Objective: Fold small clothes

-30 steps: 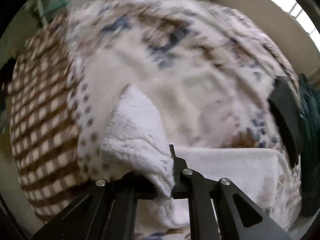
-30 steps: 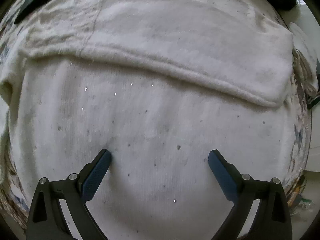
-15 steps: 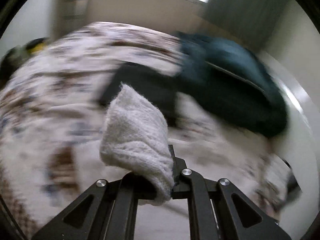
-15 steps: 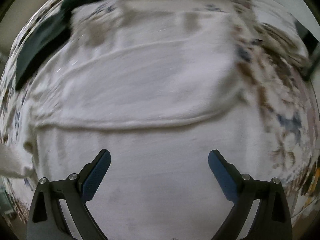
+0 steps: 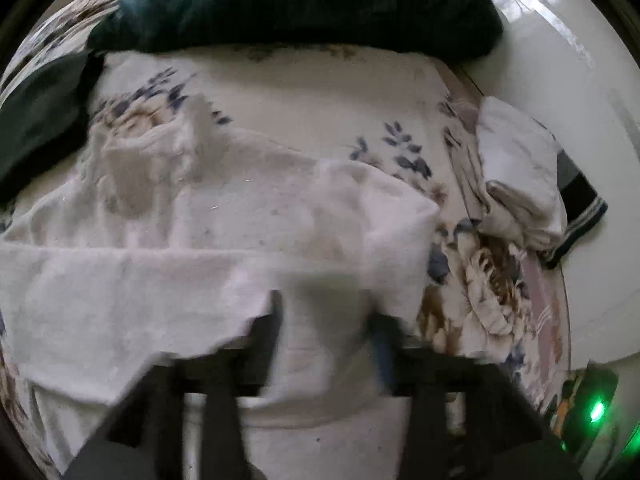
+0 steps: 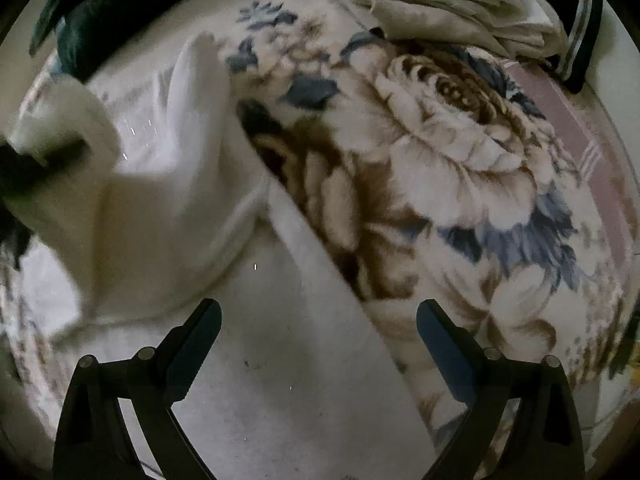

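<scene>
Your left gripper is blurred with its fingers apart around the white garment filling the frame's lower half, while your right gripper gapes wide, empty, above it on the floral blanket.

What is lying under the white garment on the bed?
The white garment lies on a floral blanket, whose flowers show around its edges in both views. Whatever else may be beneath the garment is covered and cannot be seen.
</scene>
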Available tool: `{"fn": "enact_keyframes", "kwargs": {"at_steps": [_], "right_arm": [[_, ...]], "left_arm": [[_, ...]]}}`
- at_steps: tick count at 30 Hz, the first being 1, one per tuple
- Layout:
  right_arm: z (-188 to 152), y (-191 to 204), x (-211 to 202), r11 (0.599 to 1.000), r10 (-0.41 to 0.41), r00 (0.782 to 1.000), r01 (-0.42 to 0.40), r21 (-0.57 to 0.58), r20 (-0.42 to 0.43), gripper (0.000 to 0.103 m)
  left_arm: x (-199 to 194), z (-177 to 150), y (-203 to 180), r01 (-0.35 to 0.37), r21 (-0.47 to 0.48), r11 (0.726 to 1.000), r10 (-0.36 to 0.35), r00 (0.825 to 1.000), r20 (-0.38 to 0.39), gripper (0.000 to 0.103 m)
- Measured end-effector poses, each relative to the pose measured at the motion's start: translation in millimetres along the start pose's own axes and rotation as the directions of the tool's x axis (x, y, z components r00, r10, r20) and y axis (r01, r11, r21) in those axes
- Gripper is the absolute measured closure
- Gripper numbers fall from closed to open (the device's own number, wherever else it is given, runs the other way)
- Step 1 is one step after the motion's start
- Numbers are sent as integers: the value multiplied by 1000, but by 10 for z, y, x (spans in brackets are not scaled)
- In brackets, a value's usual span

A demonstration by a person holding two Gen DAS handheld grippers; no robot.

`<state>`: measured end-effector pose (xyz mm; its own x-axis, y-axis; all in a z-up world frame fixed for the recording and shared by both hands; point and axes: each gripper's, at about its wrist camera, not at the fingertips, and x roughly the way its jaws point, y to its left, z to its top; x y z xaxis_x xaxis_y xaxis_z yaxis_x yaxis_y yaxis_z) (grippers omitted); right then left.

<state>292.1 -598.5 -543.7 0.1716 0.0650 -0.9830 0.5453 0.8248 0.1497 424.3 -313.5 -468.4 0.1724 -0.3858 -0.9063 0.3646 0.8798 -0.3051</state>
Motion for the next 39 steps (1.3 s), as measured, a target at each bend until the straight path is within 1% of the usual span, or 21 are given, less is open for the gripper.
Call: {"fn": "enact_keyframes", "kwargs": {"at_steps": [2,4,7,9,11,14,16,18,20,21,22,24,26,27,29,32,34,35,36,37,39], "right_arm": [[99,-141,-103,996,81,997,-81,38,3,4],[216,-252,-223,984,158,987,-160,81,23,4],[368,-207,-399,951,275,958,-283,127,74,4],[541,26,-420,938,318,945,-325,121,73,5],[675,300,-392,933,340,938,-345,100,65,5],[799,901,-238,942,336,942,-336,22,7,5],[778,1368,-65,965,238,970,-242,-102,-45,5],[681,1719,161,964,142,987,-154,-214,-72,5],[567,1851,328,949,-4,999,-6,-316,-31,22],[531,1809,374,941,-82,997,75,-330,-7,46],[511,1697,389,943,-135,991,128,-308,-1,57],[477,1283,290,975,-130,992,128,-184,1,59],[430,981,191,981,-162,987,160,-112,-4,59],[404,832,120,988,-141,990,140,-61,-12,59],[379,680,-30,997,-72,997,72,10,5,58],[394,695,-242,999,38,996,-41,34,75,56],[457,813,-149,991,123,991,-126,50,59,55],[471,830,-66,989,131,991,-133,61,41,55],[479,850,76,990,119,993,-120,71,17,63],[530,888,230,995,72,997,-71,71,-11,75],[548,931,555,1000,9,997,-6,30,-76,75]], "left_arm": [[-219,-25,261,13,-67,998,-11,999,34,27],[-478,-52,597,-42,-116,992,52,995,85,18],[-767,-152,1251,-214,-194,957,239,964,116,17],[-791,-244,1673,-353,-229,907,379,922,82,17],[-724,-351,2069,-442,-272,855,466,884,30,17],[-538,-499,2355,-481,-315,818,498,866,-28,17],[-374,-561,2507,-490,-330,807,496,865,-73,17],[-275,-623,2615,-489,-342,802,488,867,-96,16],[-261,-670,2684,-469,-364,805,467,879,-98,10],[-285,-685,2713,-457,-375,806,457,884,-96,10],[-312,-693,2724,-449,-380,809,450,888,-92,10],[-363,-709,2733,-442,-378,813,446,891,-84,10],[-411,-723,2722,-439,-372,818,444,893,-78,10],[-446,-733,2703,-433,-374,821,438,896,-75,10],[-522,-746,2698,-423,-381,822,432,899,-66,10],[-594,-760,2615,-400,-380,834,416,908,-42,10],[-538,-756,2593,-407,-364,838,420,906,-49,10],[-473,-759,2612,-415,-360,836,422,904,-63,10],[-352,-789,2675,-413,-358,837,411,908,-86,10],[-245,-775,2721,-400,-365,841,390,915,-104,5],[-219,-773,2803,-366,-398,841,354,929,-105,0]]}}
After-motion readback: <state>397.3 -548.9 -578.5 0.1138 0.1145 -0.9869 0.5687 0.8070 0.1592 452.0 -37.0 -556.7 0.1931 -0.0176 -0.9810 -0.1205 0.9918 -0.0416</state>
